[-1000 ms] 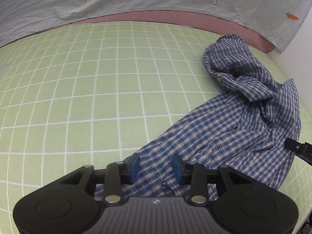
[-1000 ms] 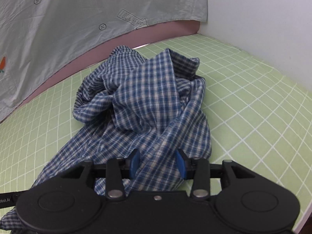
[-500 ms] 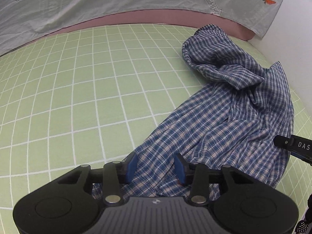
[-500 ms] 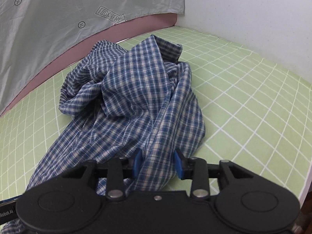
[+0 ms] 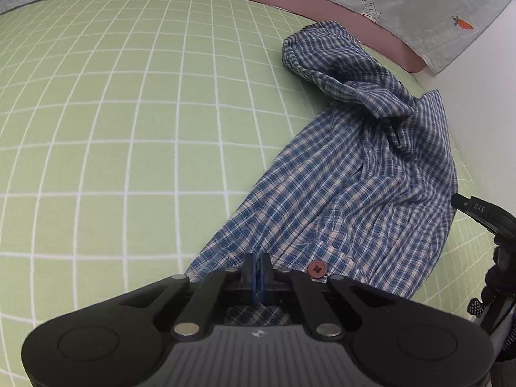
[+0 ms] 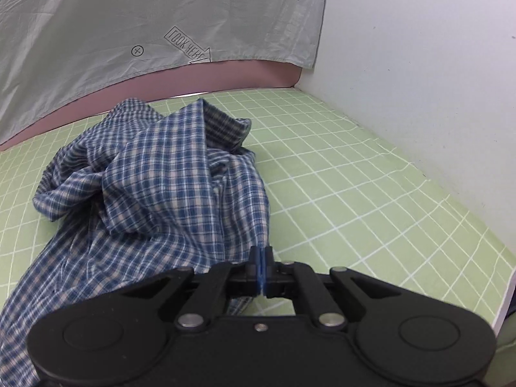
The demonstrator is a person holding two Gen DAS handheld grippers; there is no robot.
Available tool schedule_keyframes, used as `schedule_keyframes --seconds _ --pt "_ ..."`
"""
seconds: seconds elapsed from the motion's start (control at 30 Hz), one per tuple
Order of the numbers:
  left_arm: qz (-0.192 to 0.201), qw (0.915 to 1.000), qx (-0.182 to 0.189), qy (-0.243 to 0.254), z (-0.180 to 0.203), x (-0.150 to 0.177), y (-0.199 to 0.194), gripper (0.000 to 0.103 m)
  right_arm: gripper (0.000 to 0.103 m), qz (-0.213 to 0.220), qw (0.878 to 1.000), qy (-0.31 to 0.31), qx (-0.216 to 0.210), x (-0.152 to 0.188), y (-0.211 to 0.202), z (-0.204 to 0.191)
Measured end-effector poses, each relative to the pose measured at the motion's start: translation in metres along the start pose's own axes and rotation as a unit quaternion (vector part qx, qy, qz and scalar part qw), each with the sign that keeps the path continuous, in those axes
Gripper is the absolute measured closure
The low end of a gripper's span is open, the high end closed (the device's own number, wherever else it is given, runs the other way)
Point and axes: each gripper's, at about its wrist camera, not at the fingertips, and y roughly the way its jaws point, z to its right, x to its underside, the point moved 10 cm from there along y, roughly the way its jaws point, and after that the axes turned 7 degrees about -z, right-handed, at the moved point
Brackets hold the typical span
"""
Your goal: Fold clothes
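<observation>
Beside left claw (image 5: 257, 271), shirt (image 5: 354, 174) button (image 5: 317, 269).

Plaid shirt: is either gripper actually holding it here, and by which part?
Both. The left gripper is shut on the plaid shirt at its near edge, beside a red button; the right gripper pinches another near edge.

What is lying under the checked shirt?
The green grid mat shows all around the checked shirt. Whatever is directly beneath its crumpled folds is covered and cannot be seen.
</observation>
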Motion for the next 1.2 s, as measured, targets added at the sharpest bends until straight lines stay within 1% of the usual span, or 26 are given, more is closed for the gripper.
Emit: schedule_keyframes --seconds 0.03,0.1,0.13,0.17,0.23,0.3,0.33,0.37,0.47,0.53,0.57,0.63,0.7,0.73,0.83,0.87,0.93,0.97,1.13,1.17,1.2 --pt "0.001 1.0000 -0.003 0.003 0.005 0.001 0.001 0.100 0.100 0.004 1.000 0.002 -0.003 -0.003 -0.001 0.003" --pt "0.007 0.9995 -0.024 0.018 0.010 -0.006 0.002 0.099 0.093 0.012 1.000 0.006 -0.008 -0.008 -0.004 0.008" --pt "0.011 0.9994 -0.028 0.017 0.010 -0.010 0.002 0.099 0.089 0.015 1.000 0.007 -0.011 -0.010 -0.006 0.011" --pt "0.017 0.9993 -0.029 0.015 0.010 -0.015 0.001 0.099 0.083 0.020 1.000 0.010 -0.015 -0.013 -0.008 0.014" --pt "0.027 0.9991 -0.031 0.009 0.008 -0.025 0.000 0.099 0.077 0.027 0.999 0.026 -0.039 -0.014 -0.017 0.008" --pt "0.037 0.9987 -0.034 0.006 0.010 -0.033 -0.001 0.099 0.067 0.032 0.997 0.032 -0.064 -0.013 -0.023 -0.002" --pt "0.042 0.9985 -0.035 0.004 0.011 -0.037 -0.001 0.099 0.066 0.034 0.996 0.030 -0.076 -0.012 -0.026 -0.008" --pt "0.044 0.9984 -0.035 0.004 0.012 -0.040 -0.001 0.099 0.065 0.030 0.996 0.025 -0.085 -0.011 -0.024 -0.014" --pt "0.047 0.9983 -0.034 0.003 0.019 -0.043 0.002 0.099 0.065 -0.002 0.994 0.032 -0.101 -0.002 -0.008 -0.023" --pt "0.048 0.9983 -0.033 0.001 0.024 -0.044 0.004 0.099 0.059 -0.022 0.993 0.043 -0.104 0.005 0.001 -0.025" --pt "0.047 0.9983 -0.034 0.000 0.025 -0.043 0.004 0.099 0.054 -0.026 0.993 0.048 -0.103 0.007 0.004 -0.024" --pt "0.045 0.9985 -0.031 -0.001 0.028 -0.041 0.005 0.097 0.048 -0.032 0.992 0.057 -0.104 0.011 0.006 -0.023" --pt "0.042 0.9987 -0.028 -0.003 0.030 -0.039 0.007 0.092 0.030 -0.038 0.990 0.061 -0.120 0.016 0.007 -0.025" --pt "0.040 0.9987 -0.030 -0.003 0.031 -0.039 0.009 0.089 0.026 -0.037 0.989 0.060 -0.127 0.018 0.007 -0.027" --pt "0.036 0.9987 -0.035 -0.005 0.033 -0.038 0.014 0.087 0.013 -0.037 0.988 0.054 -0.140 0.021 0.007 -0.033" --pt "0.035 0.9987 -0.035 -0.007 0.033 -0.038 0.015 0.085 0.000 -0.040 0.986 0.059 -0.148 0.022 0.008 -0.034" --pt "0.035 0.9987 -0.035 -0.012 0.032 -0.038 0.015 0.083 0.000 -0.046 0.983 0.069 -0.163 0.025 0.010 -0.036" --pt "0.035 0.9987 -0.035 -0.013 0.031 -0.038 0.015 0.081 0.000 -0.044 0.983 0.070 -0.162 0.025 0.009 -0.036" --pt "0.035 0.9985 -0.038 -0.015 0.028 -0.038 0.015 0.080 0.001 -0.043 0.984 0.068 -0.156 0.025 0.006 -0.035" --pt "0.035 0.9985 -0.039 -0.015 0.028 -0.038 0.015 0.080 0.005 -0.045 0.984 0.067 -0.156 0.025 0.005 -0.035" --pt "0.035 0.9985 -0.039 -0.015 0.028 -0.037 0.015 0.080 0.013 -0.047 0.984 0.066 -0.156 0.026 0.005 -0.035"
